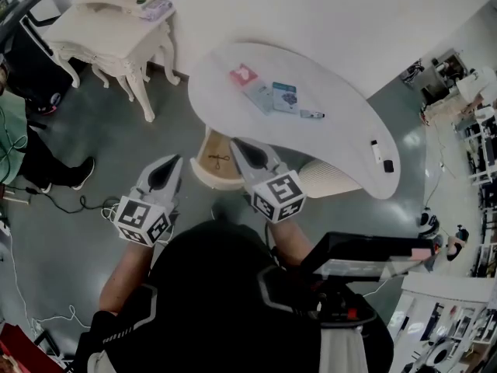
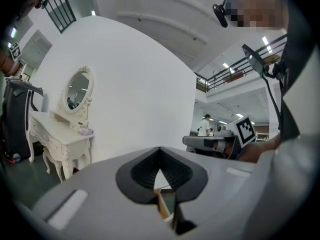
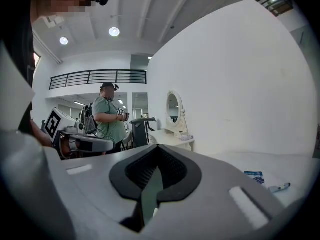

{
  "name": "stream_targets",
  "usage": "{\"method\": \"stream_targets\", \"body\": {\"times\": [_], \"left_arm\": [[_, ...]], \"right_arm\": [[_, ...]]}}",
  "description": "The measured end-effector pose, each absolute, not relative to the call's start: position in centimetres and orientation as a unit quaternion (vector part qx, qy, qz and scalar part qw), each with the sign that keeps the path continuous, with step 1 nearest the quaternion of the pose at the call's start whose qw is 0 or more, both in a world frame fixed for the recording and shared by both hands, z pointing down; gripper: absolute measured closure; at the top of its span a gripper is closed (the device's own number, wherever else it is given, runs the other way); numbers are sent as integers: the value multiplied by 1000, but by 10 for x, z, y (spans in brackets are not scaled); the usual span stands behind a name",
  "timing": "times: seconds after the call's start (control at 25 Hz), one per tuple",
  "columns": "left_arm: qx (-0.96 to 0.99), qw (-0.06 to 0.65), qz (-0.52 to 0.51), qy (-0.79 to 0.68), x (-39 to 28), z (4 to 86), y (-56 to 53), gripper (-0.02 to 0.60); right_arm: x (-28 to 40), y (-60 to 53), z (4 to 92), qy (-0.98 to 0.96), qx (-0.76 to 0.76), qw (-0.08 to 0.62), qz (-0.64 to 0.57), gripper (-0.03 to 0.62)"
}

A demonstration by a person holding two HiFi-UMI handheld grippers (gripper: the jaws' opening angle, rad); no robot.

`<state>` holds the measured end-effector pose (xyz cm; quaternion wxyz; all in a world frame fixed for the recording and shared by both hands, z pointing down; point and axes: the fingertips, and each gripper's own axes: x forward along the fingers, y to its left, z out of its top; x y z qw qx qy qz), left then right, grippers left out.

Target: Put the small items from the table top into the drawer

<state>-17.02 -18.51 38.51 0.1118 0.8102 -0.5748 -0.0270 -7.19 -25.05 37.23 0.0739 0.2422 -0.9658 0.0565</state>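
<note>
On the white curved table top [image 1: 342, 123] lie a pink card [image 1: 245, 74], a grey packet [image 1: 260, 98], a blue card [image 1: 285, 97], a marker [image 1: 312, 115], and near the right end a small white item [image 1: 376, 150] beside a black one [image 1: 388, 165]. Under the table's near edge an open drawer [image 1: 203, 169] holds a thin dark thing. My left gripper [image 1: 177, 159] hangs just left of the drawer, shut and empty. My right gripper [image 1: 234, 142] is above the drawer's right side, shut with nothing in it. The right gripper view shows the blue card [image 3: 255, 176] and marker [image 3: 279, 187].
A cream dressing table [image 1: 116, 29] with an oval mirror [image 2: 79, 89] stands at the back left. A person's legs [image 1: 46, 169] and floor cables [image 1: 78, 204] are at left. The table's ribbed white base [image 1: 326, 179] stands right of the drawer. Black equipment [image 1: 365, 255] is near my right.
</note>
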Motion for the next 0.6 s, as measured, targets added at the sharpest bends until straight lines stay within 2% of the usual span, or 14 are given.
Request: {"method": "stream_targets", "body": {"times": [0.6], "left_arm": [[812,109,-38,-572,-175,381,-191,581]], "right_arm": [[-74,-253,367,-964,250,71,47,594]]}}
